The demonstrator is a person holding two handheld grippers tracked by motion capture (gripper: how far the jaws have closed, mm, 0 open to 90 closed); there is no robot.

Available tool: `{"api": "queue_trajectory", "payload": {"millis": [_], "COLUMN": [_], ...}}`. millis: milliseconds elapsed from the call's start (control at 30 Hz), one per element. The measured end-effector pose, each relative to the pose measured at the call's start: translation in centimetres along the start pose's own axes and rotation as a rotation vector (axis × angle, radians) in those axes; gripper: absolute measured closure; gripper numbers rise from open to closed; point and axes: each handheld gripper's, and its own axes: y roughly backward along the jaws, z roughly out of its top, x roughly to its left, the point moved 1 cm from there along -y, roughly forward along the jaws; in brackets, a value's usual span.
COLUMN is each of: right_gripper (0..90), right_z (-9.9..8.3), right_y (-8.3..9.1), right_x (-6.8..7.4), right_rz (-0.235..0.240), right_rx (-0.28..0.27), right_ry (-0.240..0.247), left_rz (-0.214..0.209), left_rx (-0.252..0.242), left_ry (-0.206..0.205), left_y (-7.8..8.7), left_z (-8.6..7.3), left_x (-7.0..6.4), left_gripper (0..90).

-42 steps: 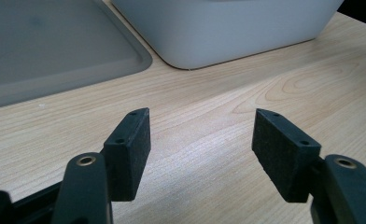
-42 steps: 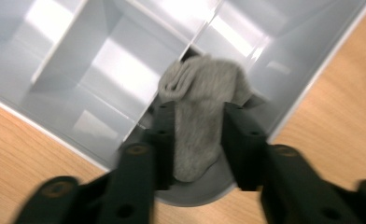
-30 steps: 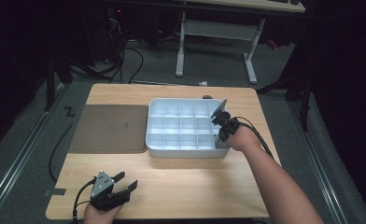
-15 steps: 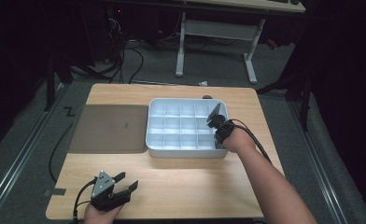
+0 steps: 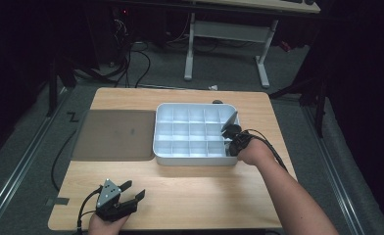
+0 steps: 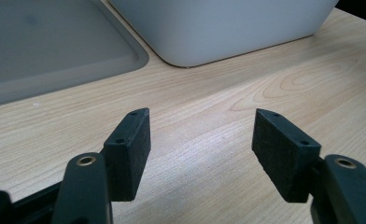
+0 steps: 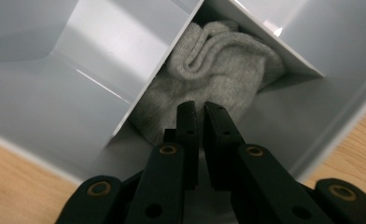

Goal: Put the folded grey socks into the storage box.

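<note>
**Sock lodged in a corner cell of the organiser; right claw still on it.**

High view: the white compartment tray stood on the wooden table with a grey mat touching its left side. The right gripper reached into a cell at the tray's right edge, and the left gripper rested on the table well in front of the tray's left corner. Left gripper view: the left gripper stood wide open on nothing, with bare wood between its jaws and the tray wall ahead. Right gripper view: the right gripper was all but closed, a slim gap left, its tips pressed to the grey sock bundled in that cell against the divider. I could not tell whether cloth was pinched. In my judgement the stowing was nearly done; letting go and backing out remained.
</note>
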Motion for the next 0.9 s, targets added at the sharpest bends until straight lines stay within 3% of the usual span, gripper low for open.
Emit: {"api": "queue_trajectory", "payload": {"millis": [200,333,433,467,900], "right_gripper": [84.0,83.0,81.1,80.9,78.0], "right_z": [0.1,-0.1,-0.2,-0.2,-0.3], "right_y": [0.0,1.1,2.1,2.3,3.5], "right_x": [-0.2,-0.2,-0.4,-0.3,-0.7], "right_rz": [0.004,0.017,0.018,0.020,0.017], "right_rx": [-0.005,-0.040,-0.078,-0.075,-0.115], "right_ry": [0.013,-0.020,-0.018,-0.045,-0.038], "left_rz": [0.001,0.002,0.003,0.002,-0.003], "left_rx": [0.001,0.002,0.001,0.002,0.005], "left_ry": [0.005,0.004,0.000,0.001,-0.001], "left_y": [0.0,0.0,0.0,0.0,0.0], "left_z": [0.0,0.0,0.0,0.0,0.0], "left_x": [0.0,0.0,-0.1,-0.1,0.0], "left_gripper": [38.0,38.0,38.0,38.0,38.1]}}
